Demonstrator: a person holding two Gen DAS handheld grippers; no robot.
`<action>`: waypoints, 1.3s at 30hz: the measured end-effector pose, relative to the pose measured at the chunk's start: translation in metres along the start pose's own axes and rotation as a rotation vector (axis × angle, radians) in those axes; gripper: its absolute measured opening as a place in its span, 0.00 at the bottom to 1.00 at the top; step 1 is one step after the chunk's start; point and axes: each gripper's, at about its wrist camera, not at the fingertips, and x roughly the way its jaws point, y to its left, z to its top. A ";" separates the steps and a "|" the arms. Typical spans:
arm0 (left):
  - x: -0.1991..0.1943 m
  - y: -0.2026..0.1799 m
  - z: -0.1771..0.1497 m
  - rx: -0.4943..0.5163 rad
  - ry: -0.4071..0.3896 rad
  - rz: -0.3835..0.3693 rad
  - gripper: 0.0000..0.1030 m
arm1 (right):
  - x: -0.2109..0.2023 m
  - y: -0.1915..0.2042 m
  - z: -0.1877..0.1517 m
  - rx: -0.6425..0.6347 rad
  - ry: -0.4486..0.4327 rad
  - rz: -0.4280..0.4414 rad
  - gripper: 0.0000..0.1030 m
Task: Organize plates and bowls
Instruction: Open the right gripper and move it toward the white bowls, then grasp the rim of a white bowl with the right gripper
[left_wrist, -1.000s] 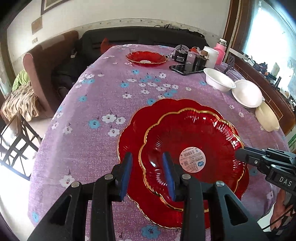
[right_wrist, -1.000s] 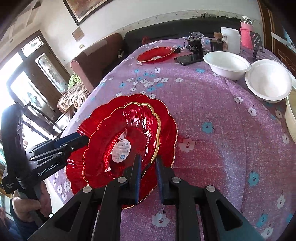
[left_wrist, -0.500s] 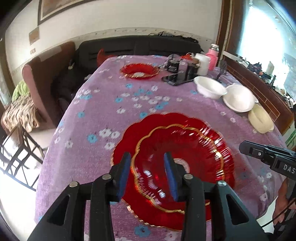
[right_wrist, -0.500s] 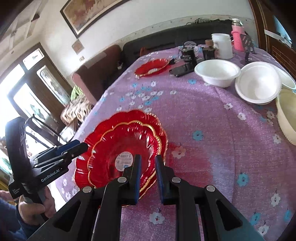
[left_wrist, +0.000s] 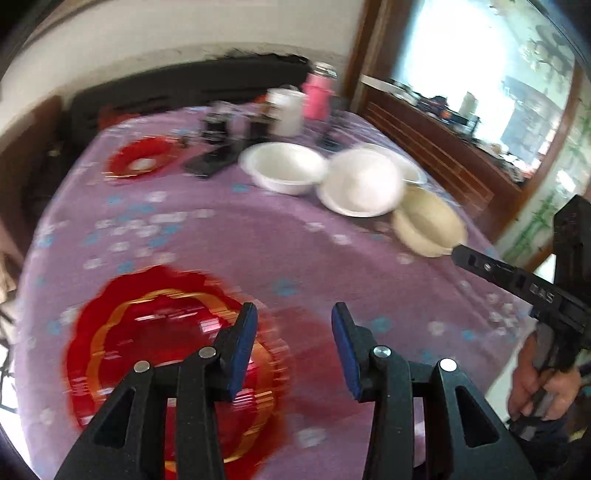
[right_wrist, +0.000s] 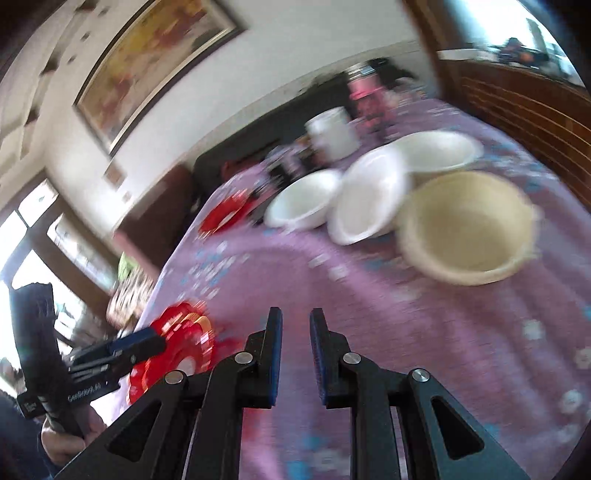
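Two stacked red plates (left_wrist: 162, 354) with gold rims lie on the purple flowered tablecloth, blurred, at the lower left. My left gripper (left_wrist: 293, 332) hovers open and empty over the cloth at their right edge. My right gripper (right_wrist: 296, 347) has its jaws almost together with nothing between them, above bare cloth. Ahead of it stand a cream bowl (right_wrist: 465, 229) and white bowls (right_wrist: 369, 195) (right_wrist: 303, 203). A third red plate (left_wrist: 138, 162) sits at the far left of the table. In the left wrist view, the right gripper (left_wrist: 460, 256) reaches in near the cream bowl (left_wrist: 428, 225).
A phone (left_wrist: 210, 162), dark jars, a white mug (left_wrist: 288, 110) and a pink bottle (left_wrist: 317, 96) crowd the table's far end. A wooden sideboard (left_wrist: 443, 155) runs along the right. A hand (left_wrist: 539, 384) holds the right gripper. A dark sofa lies beyond the table.
Both grippers swung right, off the stacked red plates and toward the bowls. The left jaws widened. The plates stay on the cloth, now at the lower left.
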 end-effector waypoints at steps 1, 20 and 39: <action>0.009 -0.012 0.005 0.008 0.019 -0.025 0.40 | -0.008 -0.016 0.005 0.029 -0.019 -0.022 0.17; 0.127 0.047 0.142 -0.225 0.179 0.086 0.39 | 0.027 -0.025 0.078 0.005 0.029 0.016 0.18; 0.189 0.091 0.159 -0.282 0.269 0.051 0.10 | 0.085 -0.006 0.088 0.013 0.129 0.025 0.18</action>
